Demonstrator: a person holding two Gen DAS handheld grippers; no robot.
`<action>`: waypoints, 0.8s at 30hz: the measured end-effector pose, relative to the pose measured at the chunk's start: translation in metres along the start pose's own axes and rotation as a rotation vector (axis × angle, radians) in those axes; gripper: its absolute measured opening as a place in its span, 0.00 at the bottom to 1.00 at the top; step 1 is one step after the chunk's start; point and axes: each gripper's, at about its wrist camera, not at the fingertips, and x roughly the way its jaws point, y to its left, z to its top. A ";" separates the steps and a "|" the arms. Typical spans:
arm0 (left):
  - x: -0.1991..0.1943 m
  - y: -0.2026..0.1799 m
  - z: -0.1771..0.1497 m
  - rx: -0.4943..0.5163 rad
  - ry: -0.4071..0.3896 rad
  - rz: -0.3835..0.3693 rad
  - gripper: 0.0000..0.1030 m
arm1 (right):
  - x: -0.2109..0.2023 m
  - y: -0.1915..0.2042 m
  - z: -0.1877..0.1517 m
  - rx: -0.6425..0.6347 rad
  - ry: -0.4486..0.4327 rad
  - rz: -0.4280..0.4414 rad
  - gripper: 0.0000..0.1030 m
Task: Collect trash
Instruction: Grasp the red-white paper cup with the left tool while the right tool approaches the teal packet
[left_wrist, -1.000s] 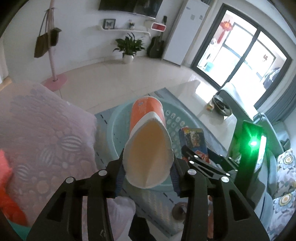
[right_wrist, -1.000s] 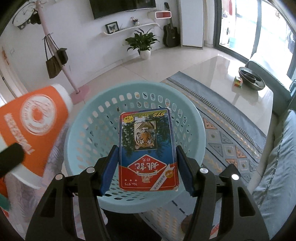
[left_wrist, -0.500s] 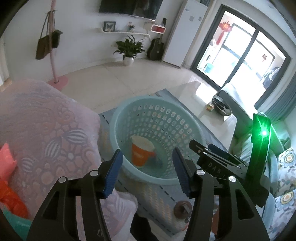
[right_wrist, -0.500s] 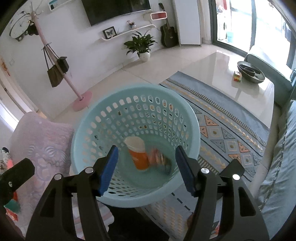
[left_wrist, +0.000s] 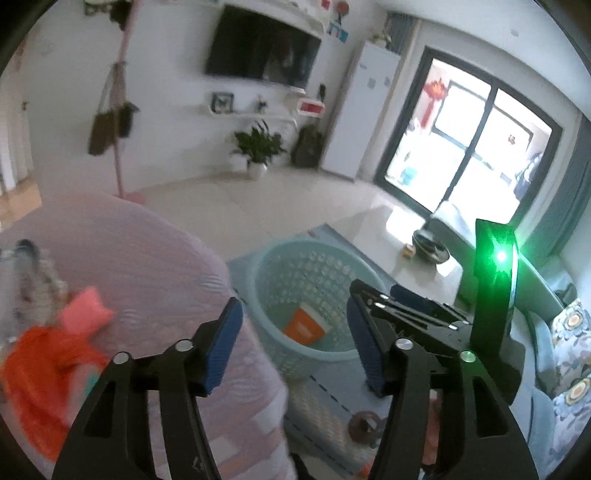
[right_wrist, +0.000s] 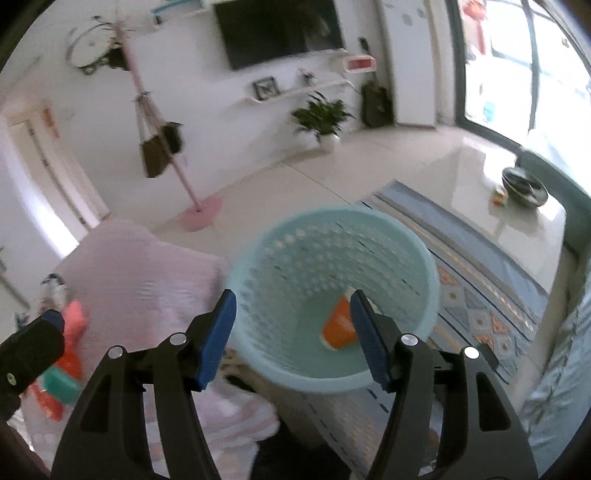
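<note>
A light blue perforated basket (left_wrist: 273, 280) (right_wrist: 406, 254) stands on the rug. An orange paper cup (left_wrist: 304, 326) (right_wrist: 338, 328) lies inside it. My left gripper (left_wrist: 293, 343) is open and empty, above and left of the basket. My right gripper (right_wrist: 291, 332) is open and empty, above the basket's near rim; it also shows in the left wrist view (left_wrist: 406, 306). Orange and pink trash (left_wrist: 44, 354) (right_wrist: 62, 354) lies on the pink-covered surface (left_wrist: 147, 258) at the left.
A patterned rug (right_wrist: 480, 302) lies under the basket. A glossy coffee table (right_wrist: 498, 192) with a dark bowl (right_wrist: 524, 182) stands to the right. A sofa with floral cushions (left_wrist: 569, 350) is at the far right. A pink coat stand (right_wrist: 199, 210) is behind.
Both grippers opened and dropped the orange cup and the card box into the basket. Both have since drawn back and up from the basket, swinging left toward the pink surface.
</note>
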 end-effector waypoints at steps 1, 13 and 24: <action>-0.010 0.004 -0.003 -0.003 -0.019 0.014 0.60 | -0.006 0.009 0.000 -0.020 -0.013 0.016 0.59; -0.140 0.139 -0.054 -0.277 -0.192 0.311 0.60 | -0.050 0.138 -0.036 -0.281 -0.086 0.261 0.62; -0.211 0.268 -0.087 -0.475 -0.182 0.618 0.80 | -0.029 0.196 -0.077 -0.344 0.014 0.346 0.77</action>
